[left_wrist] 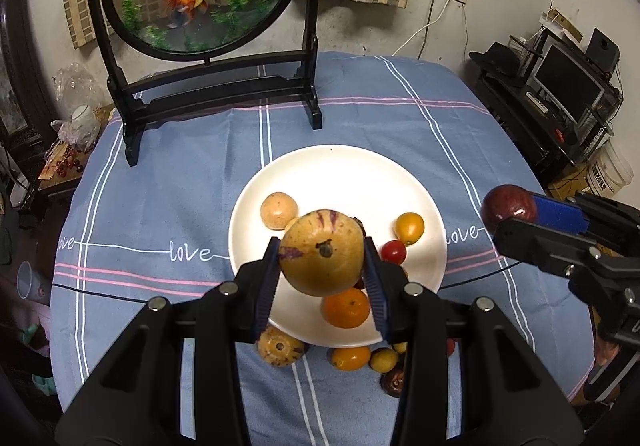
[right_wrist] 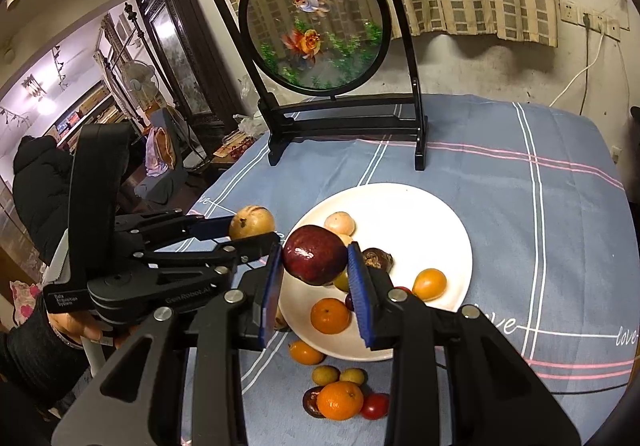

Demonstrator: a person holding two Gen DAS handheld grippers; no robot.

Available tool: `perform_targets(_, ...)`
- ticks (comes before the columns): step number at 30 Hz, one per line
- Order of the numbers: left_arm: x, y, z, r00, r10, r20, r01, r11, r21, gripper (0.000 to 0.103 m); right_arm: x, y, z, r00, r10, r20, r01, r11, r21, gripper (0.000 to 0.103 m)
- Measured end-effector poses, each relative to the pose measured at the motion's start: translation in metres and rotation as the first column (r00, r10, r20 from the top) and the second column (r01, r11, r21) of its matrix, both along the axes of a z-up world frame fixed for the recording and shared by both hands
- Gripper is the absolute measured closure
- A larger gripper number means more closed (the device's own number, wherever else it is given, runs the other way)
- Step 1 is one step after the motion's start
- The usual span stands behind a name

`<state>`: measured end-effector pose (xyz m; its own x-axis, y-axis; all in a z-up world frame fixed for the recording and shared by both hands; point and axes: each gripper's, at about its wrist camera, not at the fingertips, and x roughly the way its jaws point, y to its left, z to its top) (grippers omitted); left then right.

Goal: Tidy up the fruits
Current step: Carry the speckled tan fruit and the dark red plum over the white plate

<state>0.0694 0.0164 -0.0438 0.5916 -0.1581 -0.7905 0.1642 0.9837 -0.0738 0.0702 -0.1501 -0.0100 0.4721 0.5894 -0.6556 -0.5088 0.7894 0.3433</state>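
Observation:
My left gripper (left_wrist: 321, 246) is shut on a yellow fruit with purple streaks (left_wrist: 322, 258), held above the near part of the white plate (left_wrist: 340, 169). My right gripper (right_wrist: 314, 246) is shut on a dark red fruit (right_wrist: 315, 260) over the plate's left rim (right_wrist: 420, 205). Each gripper shows in the other's view: the right one (left_wrist: 516, 215) at the right edge, the left one (right_wrist: 250, 232) to the left. A tan fruit (left_wrist: 279, 210), a yellow-orange one (left_wrist: 409, 228), a cherry tomato (left_wrist: 393, 251) and a mandarin (left_wrist: 346, 306) lie on the plate.
Several loose fruits lie on the blue cloth near the plate's front edge, among them a mandarin (right_wrist: 340, 400) and a tomato (right_wrist: 375, 406). A goldfish screen on a black stand (left_wrist: 216, 93) stands at the table's back. A person in a dark coat (right_wrist: 40, 185) is off to the left.

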Motion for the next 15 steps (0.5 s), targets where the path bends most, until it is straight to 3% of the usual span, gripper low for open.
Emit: perform_targets(15, 0.025, -0.001, -0.019, 0.999, 0.011, -0.039, -0.011, 1.000, 0.019, 0.063, 0.020, 0.005, -0.020, 0.999, -0.004, -0.040, 0.003, 1.000, -0.022, 0.070)
